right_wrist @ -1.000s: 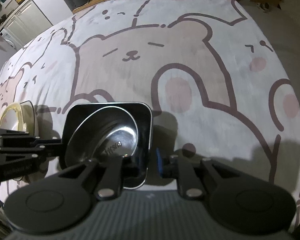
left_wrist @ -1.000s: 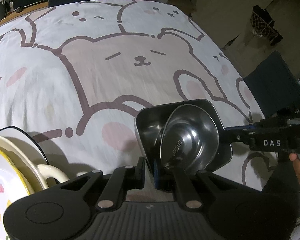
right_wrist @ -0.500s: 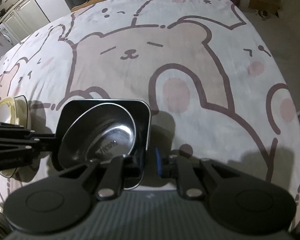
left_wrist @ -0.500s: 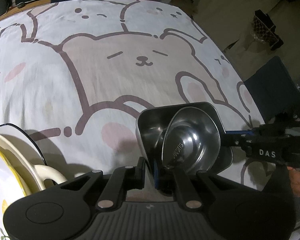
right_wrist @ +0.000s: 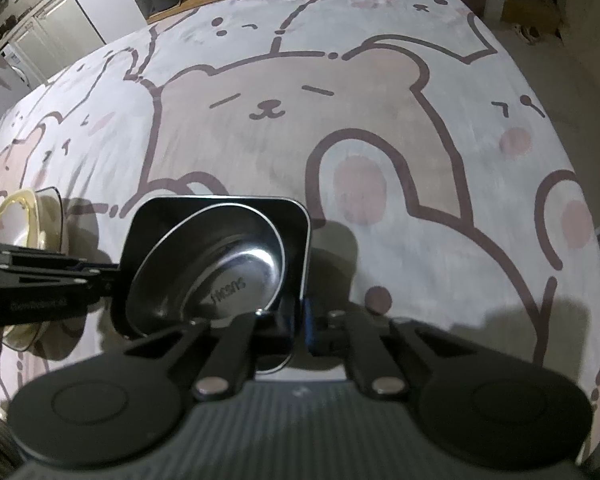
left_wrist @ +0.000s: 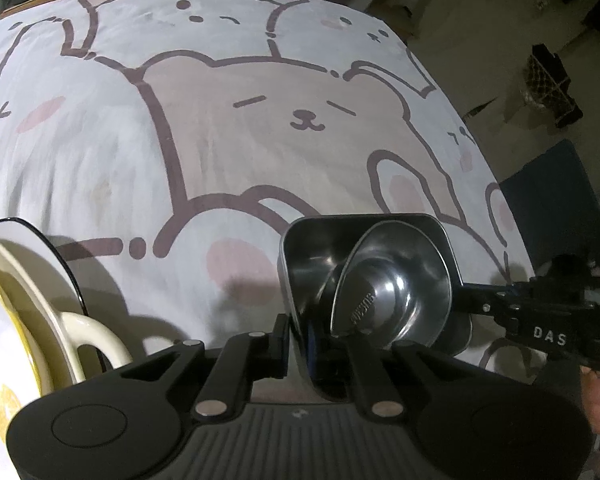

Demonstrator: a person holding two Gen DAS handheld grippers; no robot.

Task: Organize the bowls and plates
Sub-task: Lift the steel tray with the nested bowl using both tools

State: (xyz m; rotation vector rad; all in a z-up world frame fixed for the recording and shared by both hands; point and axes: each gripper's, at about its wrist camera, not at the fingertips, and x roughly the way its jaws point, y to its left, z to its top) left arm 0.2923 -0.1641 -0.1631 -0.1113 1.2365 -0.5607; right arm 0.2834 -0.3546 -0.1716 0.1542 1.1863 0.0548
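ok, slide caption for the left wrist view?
Both grippers pinch opposite walls of a steel tray holding a tilted bowl.

Counter [left_wrist: 100,152] covered by white cloth printed with brown-outlined bears; cream dishes with dark rim [left_wrist: 32,280] rest at its left edge.

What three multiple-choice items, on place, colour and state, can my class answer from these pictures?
1. Where is the round bowl? A on a shelf; B inside the square tray; C on the floor.
2. What colour are the stacked dishes? A cream and yellow; B red; C green.
3. How are the left tongs and right tongs? A both open; B one open; C both shut on the square tray.
Answers: B, the bowl leans within the tray walls; A, pale cream rims with yellow inside; C, each pair pinches a tray wall.
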